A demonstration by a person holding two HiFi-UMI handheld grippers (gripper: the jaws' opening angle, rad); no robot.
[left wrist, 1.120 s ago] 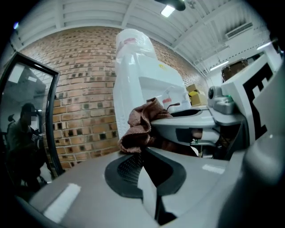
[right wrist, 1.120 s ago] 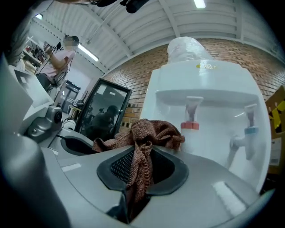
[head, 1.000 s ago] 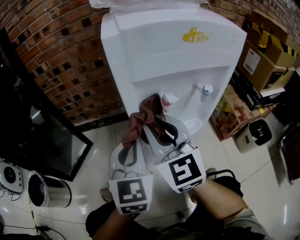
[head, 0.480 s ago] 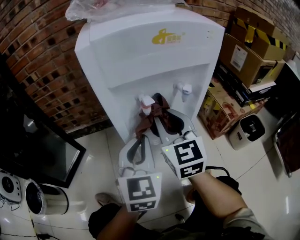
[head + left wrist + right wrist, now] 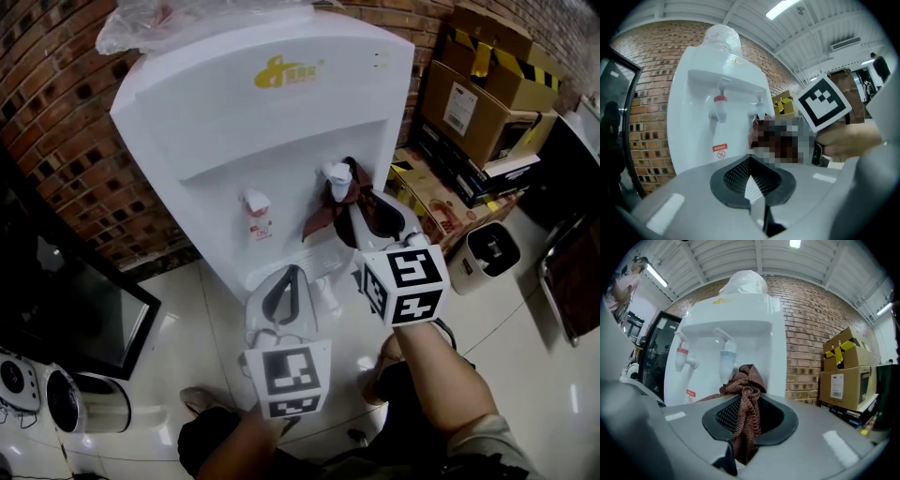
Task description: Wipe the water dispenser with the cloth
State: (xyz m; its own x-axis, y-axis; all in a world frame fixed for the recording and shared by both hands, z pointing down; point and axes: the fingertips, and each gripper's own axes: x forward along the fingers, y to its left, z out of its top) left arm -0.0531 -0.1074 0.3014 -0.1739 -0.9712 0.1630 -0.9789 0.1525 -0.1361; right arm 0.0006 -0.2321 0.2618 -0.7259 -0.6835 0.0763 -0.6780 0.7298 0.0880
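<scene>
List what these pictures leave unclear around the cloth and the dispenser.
- Whether the cloth touches the blue tap: in the head view the cloth covers the spot.
- The right tongs, tips: left gripper view, under a mosaic patch.
- The red label: print too small, left gripper view.
- Under the plastic bag: head view, cut off by the top edge.

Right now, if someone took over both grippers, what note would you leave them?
Right gripper: shut on the brown cloth, held up at the blue tap of the water dispenser.
Left gripper: shut, empty, low in front of the water dispenser.
Done: no telling which surfaces are already wiped.
Left: wipe that tap, the red tap, the front and the sides.
</scene>
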